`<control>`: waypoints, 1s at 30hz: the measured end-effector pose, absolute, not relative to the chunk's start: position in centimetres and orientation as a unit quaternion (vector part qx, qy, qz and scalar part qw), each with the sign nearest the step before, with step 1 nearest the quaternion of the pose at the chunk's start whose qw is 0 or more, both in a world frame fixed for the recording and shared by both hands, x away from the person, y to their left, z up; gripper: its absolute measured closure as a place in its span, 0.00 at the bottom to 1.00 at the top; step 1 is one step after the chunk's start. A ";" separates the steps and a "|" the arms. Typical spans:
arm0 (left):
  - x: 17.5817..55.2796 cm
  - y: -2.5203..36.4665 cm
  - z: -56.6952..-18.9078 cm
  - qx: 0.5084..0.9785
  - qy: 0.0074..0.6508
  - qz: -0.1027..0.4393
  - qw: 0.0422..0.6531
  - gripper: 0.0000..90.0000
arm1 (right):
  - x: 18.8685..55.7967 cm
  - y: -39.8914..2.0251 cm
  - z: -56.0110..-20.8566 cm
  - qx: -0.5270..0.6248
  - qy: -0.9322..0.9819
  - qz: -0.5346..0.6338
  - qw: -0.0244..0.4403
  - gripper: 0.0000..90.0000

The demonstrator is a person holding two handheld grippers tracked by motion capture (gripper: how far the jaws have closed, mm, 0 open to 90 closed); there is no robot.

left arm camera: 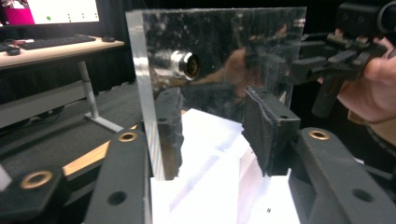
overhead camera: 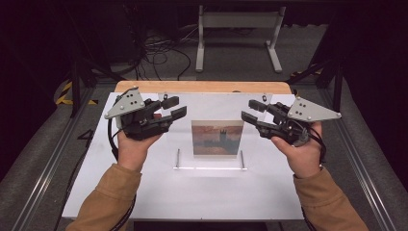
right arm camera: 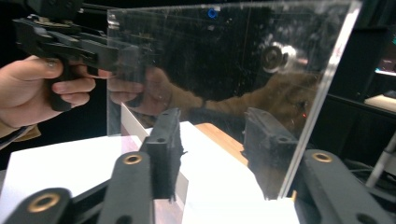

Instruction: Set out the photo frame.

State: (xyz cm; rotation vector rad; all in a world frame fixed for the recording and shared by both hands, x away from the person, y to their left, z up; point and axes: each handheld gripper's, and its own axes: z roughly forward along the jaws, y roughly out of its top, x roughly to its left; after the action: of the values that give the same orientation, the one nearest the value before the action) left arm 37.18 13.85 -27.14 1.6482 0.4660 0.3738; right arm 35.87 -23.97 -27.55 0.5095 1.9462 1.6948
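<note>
Flanking a clear frame [overhead camera: 217,138] that stands upright mid-table, both grippers are parted and hold nothing.

Left gripper [overhead camera: 169,111] and right gripper [overhead camera: 253,111] hover just off the frame's two side edges, each hand [overhead camera: 131,147] under its tool. In the gripper views each pair of jaws straddles a vertical edge of the thick panel without closing on it; whether a pad already brushes the acrylic I cannot tell through the reflections. The frame, a picture between stiff transparent sheets pinned by a metal standoff [left arm camera: 184,64], stands on the white table [overhead camera: 144,192]. It looks rigid, fairly weighty and slick, liable to scratch or chip. Best taken by pinching both side edges evenly at mid-height, keeping it upright.
</note>
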 end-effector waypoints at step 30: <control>39.2 13.9 -30.3 0.737 0.255 0.159 0.605 0.20 | 37.3 -25.3 -29.4 0.263 0.718 0.596 0.246 0.27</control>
State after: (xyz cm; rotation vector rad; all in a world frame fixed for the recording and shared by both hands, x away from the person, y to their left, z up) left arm 39.17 13.92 -30.25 1.7048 0.5907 0.3683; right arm 37.30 -25.30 -29.40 0.7182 1.9578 1.6250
